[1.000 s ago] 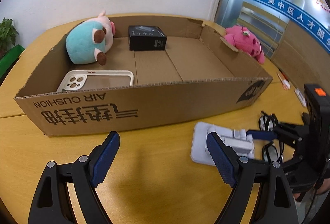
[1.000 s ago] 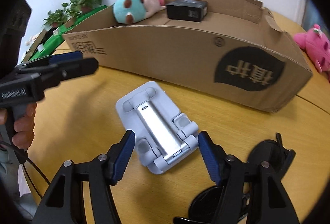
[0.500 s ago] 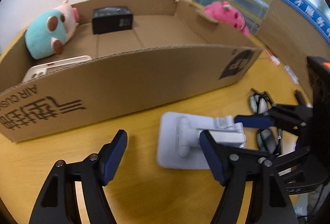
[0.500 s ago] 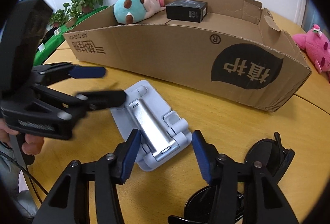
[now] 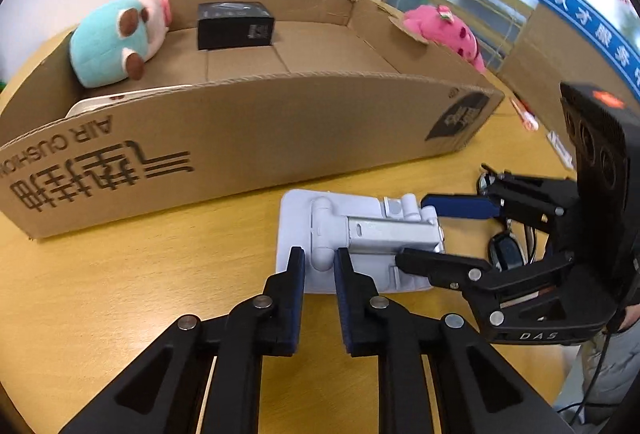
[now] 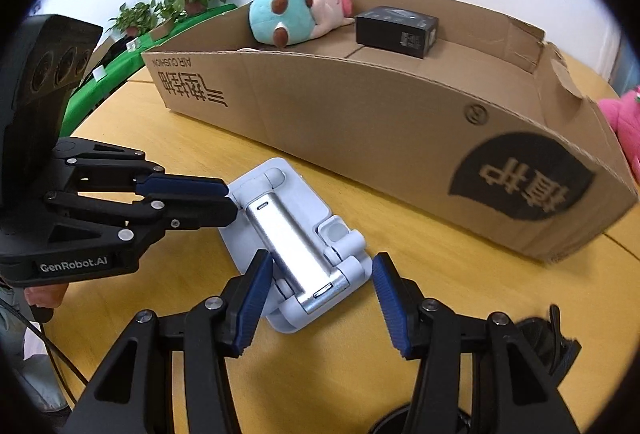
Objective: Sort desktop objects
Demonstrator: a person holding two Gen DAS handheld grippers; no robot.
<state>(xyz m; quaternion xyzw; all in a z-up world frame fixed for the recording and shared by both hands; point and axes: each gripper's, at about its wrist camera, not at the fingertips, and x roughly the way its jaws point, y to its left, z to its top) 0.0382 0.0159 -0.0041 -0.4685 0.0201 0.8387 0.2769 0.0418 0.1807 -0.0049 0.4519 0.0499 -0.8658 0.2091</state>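
The left gripper [image 5: 319, 259] was closing on the stand's [image 5: 352, 238] edge, the right gripper [image 6: 322, 276] straddled its other end, half-open, with the box [image 5: 248, 130] close behind.

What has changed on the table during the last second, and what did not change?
The left gripper came over to the folded phone stand and its fingers, wide apart before, are closing around the stand's hinge end. The right gripper narrowed a little and straddles the stand's other end. The stand lies flat on the table as before. The cardboard box, blue plush toy and black box stayed put.
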